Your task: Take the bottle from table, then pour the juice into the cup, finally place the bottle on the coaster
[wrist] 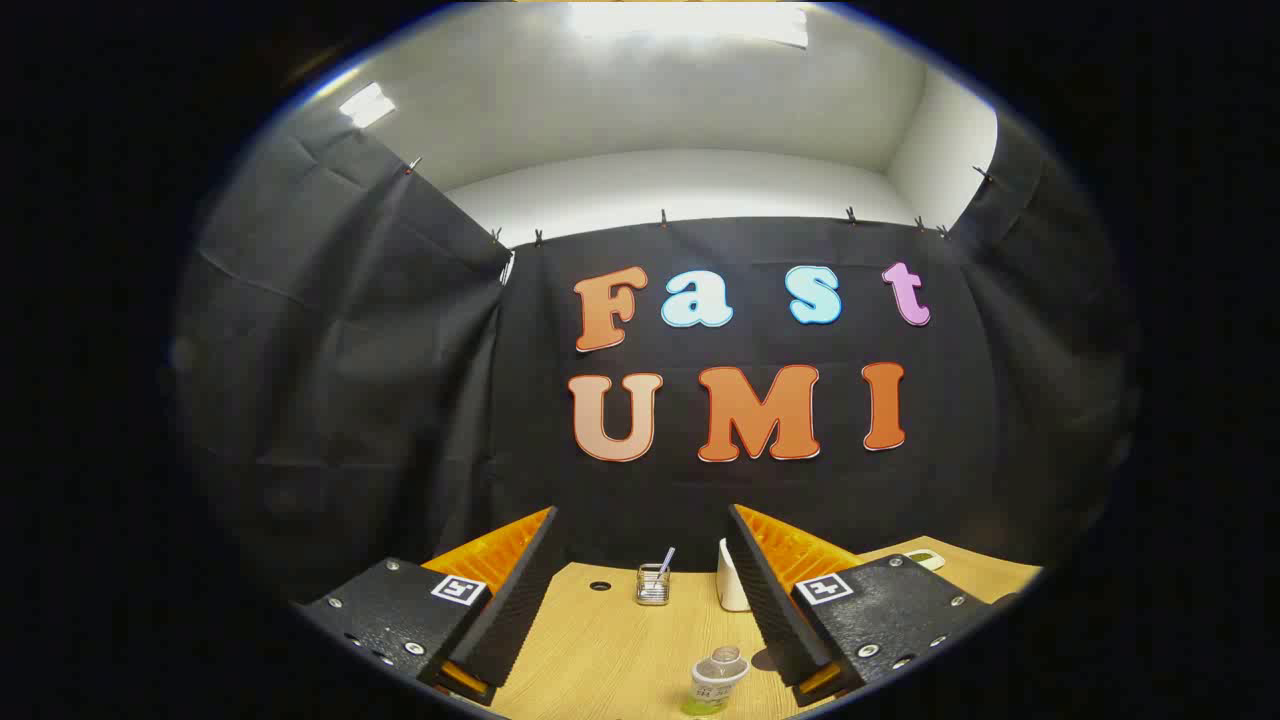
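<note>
The bottle (717, 682) stands nearest, low between the spread, empty fingers of the gripper (640, 530), toward the right one. Far across the table (610, 650) sit a glass cup (652, 584) and white object (731, 585). Best to descend, centre, then pinch.

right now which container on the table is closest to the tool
The bottle, standing between the open tool's fingers near their base. The small glass holder and white container stand farther back, toward the cloth wall.
</note>
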